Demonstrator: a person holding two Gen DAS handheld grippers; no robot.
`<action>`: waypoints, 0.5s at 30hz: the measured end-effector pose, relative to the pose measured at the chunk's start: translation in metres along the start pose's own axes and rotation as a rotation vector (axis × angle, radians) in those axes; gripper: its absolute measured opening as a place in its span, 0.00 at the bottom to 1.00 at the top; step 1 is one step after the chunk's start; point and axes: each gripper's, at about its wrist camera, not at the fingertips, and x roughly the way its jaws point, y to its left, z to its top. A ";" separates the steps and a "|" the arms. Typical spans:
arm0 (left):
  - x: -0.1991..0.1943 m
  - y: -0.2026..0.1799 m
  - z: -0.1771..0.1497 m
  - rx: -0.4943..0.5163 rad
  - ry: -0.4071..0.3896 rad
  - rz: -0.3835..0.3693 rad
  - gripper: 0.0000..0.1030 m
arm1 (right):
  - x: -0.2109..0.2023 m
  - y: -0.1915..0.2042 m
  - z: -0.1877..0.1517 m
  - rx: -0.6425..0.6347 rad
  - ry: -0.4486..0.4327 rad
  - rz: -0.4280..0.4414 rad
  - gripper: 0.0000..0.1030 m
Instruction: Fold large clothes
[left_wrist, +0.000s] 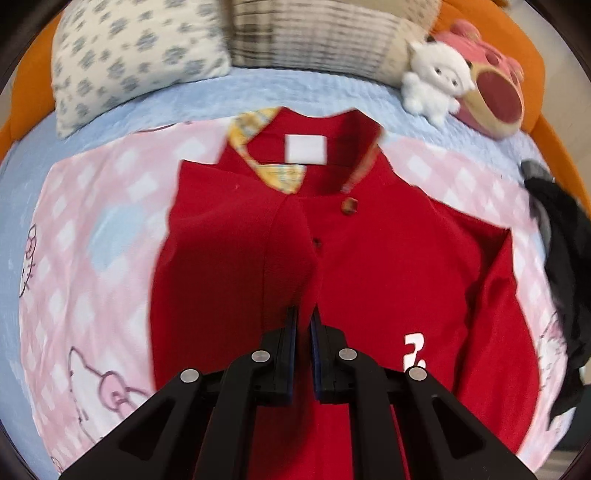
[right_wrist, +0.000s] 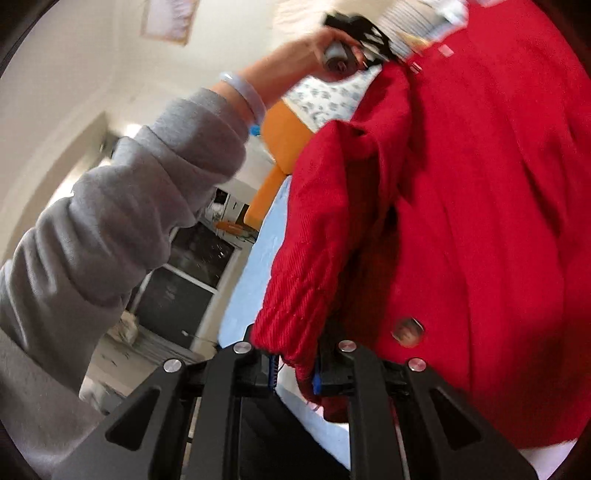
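A large red jacket (left_wrist: 369, 266) with a yellow-lined collar and a white label lies front-up on a pink cartoon-print blanket (left_wrist: 85, 266) on the bed. Its left side is folded in over the front. My left gripper (left_wrist: 303, 321) hovers above the jacket's middle; its jaws stand a narrow gap apart with nothing between them. In the right wrist view my right gripper (right_wrist: 295, 363) is shut on the ribbed cuff of the red sleeve (right_wrist: 295, 295) and holds it up beside the jacket (right_wrist: 480, 221). The left gripper (right_wrist: 354, 29) shows far off at the top, held in a hand.
Two pillows (left_wrist: 129, 55) lie at the head of the bed. A white plush cat (left_wrist: 436, 81) and a pink plush (left_wrist: 495, 92) sit at the far right. A black garment (left_wrist: 561, 266) lies at the right edge. A grey-sleeved arm (right_wrist: 129, 221) reaches across.
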 end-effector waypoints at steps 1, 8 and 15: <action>0.005 -0.007 -0.002 0.007 -0.002 0.012 0.11 | 0.002 -0.006 -0.005 0.027 0.009 -0.002 0.14; 0.006 -0.021 -0.009 0.070 -0.008 -0.103 0.27 | -0.003 -0.015 -0.016 0.026 0.016 -0.077 0.18; -0.075 0.015 -0.023 0.103 -0.097 -0.335 0.64 | -0.007 0.034 -0.010 -0.289 0.118 -0.232 0.46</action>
